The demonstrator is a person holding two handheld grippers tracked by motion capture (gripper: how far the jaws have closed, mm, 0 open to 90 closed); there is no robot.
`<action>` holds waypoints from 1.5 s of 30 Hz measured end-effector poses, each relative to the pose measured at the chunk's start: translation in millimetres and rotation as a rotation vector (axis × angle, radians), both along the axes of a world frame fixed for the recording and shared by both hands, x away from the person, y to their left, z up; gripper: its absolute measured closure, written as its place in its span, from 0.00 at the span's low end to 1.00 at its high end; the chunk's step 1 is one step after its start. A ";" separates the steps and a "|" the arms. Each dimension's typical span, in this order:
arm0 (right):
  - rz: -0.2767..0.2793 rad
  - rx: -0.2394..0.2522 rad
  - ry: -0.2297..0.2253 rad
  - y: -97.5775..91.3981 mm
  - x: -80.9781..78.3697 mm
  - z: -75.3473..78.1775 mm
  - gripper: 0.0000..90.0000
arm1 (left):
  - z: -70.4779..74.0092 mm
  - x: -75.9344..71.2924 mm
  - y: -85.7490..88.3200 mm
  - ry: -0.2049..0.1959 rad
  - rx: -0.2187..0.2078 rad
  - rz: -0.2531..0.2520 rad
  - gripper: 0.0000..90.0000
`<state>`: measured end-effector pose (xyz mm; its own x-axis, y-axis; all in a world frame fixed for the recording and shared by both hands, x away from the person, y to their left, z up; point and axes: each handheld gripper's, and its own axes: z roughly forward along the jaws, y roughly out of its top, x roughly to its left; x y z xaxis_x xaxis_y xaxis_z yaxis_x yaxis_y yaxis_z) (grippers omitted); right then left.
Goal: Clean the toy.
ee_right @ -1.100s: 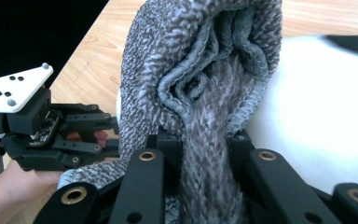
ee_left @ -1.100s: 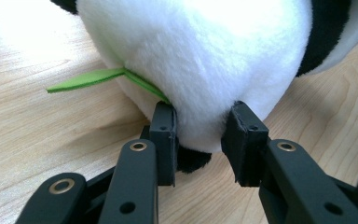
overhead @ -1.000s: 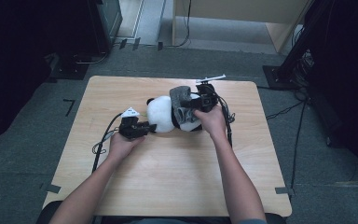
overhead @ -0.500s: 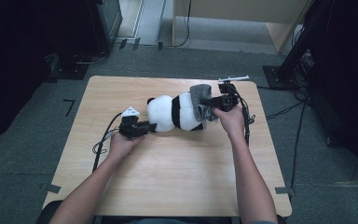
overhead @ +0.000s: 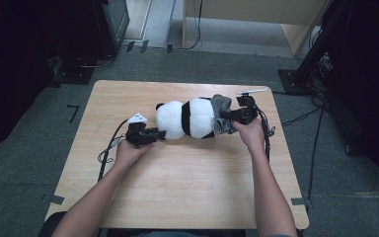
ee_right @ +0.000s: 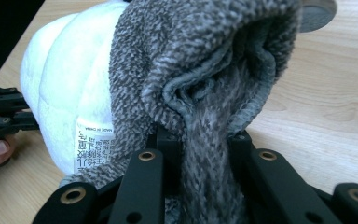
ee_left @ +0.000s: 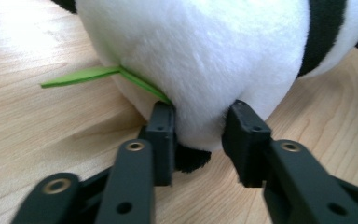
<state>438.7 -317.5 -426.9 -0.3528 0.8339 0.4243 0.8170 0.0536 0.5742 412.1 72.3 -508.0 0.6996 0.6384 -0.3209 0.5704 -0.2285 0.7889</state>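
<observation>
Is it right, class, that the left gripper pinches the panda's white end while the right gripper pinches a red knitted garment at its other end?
Not quite: the garment is grey, not red, as the right gripper view shows. The rest holds: the left gripper pinches the panda at its white end, and the right gripper pinches the knit at the other.

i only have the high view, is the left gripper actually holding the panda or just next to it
Observer: Holding. In the left gripper view the left gripper has white plush of the panda pinched between its jaws.
Operator: anything sticking out near it
Observer: A green leaf pokes out of the plush beside one jaw, over the table.
Operator: and the right one
Observer: The right gripper is shut on the grey knit garment, a fold running down between its jaws.
Operator: any label
Observer: A white sewn tag hangs by the knit's edge.
</observation>
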 end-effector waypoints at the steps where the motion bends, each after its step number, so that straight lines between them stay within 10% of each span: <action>1: -0.002 0.005 0.001 -0.1 -0.1 -0.4 0.84 | -0.1 0.1 1.0 -0.005 -0.001 -0.007 0.66; 7: 0.006 0.013 -0.001 -0.8 0.1 -0.8 0.84 | -0.2 5.5 3.4 0.044 -0.065 -0.052 0.37; 11: 0.022 0.024 -0.001 1.6 1.4 -2.8 0.84 | -1.2 7.5 -4.2 0.007 -0.017 -0.044 0.27; 22: 0.046 0.091 0.011 13.2 -2.8 -4.9 0.85 | 15.9 0.6 -6.5 -0.003 0.036 -0.011 0.69; 28: 0.080 0.115 0.010 13.7 -21.2 18.0 0.85 | 42.3 -8.7 8.2 0.110 -0.006 -0.069 0.70; 33: 0.099 0.064 0.056 16.1 -32.8 4.2 0.85 | 35.8 -19.6 11.2 0.106 0.067 -0.082 0.67; 36: 0.093 0.118 0.040 12.5 -36.5 -13.3 0.85 | 29.6 -19.9 12.3 0.088 0.058 -0.079 0.65; 45: 0.055 0.169 -0.097 -5.9 -40.9 -11.3 0.84 | 21.0 -19.4 15.8 0.072 0.055 -0.051 0.60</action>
